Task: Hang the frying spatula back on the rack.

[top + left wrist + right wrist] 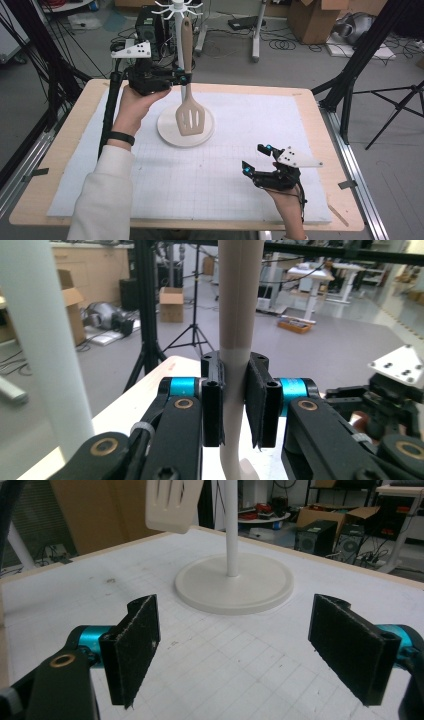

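The left gripper (184,78), at about ten o'clock on the desk (70,135), has its fingers (212,405) clenched on the handle of a beige slotted spatula (189,118). The spatula hangs upright, blade down, above the round base of a white stand (170,132), just in front of the stand's pole. The right gripper (256,160) rests low at about four o'clock, well apart from the stand, its fingers (137,640) released and wide with nothing between them over the white gridded mat (220,180).
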Available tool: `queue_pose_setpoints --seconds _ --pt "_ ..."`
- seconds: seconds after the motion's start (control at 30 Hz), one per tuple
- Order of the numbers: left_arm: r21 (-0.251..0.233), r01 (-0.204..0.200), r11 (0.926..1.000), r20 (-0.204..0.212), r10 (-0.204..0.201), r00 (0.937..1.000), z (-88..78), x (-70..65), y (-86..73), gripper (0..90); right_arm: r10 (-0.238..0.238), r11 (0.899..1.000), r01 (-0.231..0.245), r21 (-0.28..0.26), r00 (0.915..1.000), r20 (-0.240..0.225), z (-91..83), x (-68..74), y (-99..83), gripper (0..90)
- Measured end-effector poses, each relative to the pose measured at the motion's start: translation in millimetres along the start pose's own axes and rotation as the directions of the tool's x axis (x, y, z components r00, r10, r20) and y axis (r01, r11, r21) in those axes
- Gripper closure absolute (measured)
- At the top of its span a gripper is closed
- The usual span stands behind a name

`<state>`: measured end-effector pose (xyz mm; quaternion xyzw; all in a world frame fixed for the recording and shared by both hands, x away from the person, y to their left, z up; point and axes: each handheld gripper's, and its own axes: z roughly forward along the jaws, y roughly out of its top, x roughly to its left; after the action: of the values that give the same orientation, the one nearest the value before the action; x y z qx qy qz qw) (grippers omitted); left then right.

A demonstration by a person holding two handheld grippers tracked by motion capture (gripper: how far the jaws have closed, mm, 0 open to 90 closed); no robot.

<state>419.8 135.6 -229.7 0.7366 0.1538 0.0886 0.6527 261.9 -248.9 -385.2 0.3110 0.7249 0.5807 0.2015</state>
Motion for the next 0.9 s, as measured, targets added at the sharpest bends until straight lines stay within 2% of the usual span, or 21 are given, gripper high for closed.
queue_pose_setpoints --seconds 0.1,0.27,0.5,0.9 --pt "-0.010 0.013 0.9999 -0.006 -0.013 0.9999 -2.2 5.1 1.5 78.4 -0.002 1.000 0.002 0.001 1.0000 -0.001 -0.2 -0.3 -0.3 19.5" --pt "-0.009 0.008 0.9999 -0.014 -0.008 0.9999 -1.5 7.6 1.7 78.4 -0.002 1.000 0.002 -0.006 1.0000 -0.002 -0.6 -0.8 0.0 19.5" --pt "-0.001 0.008 1.0000 0.002 -0.008 1.0000 2.5 7.5 0.0 78.4 -0.005 1.000 0.005 -0.011 1.0000 -0.006 -0.9 -0.5 0.2 19.5" --pt "0.004 0.029 0.9996 -0.029 -0.029 0.9992 2.5 17.2 -4.0 78.4 -0.001 1.000 0.001 -0.012 0.9999 -0.010 -0.5 -0.5 0.2 19.5"
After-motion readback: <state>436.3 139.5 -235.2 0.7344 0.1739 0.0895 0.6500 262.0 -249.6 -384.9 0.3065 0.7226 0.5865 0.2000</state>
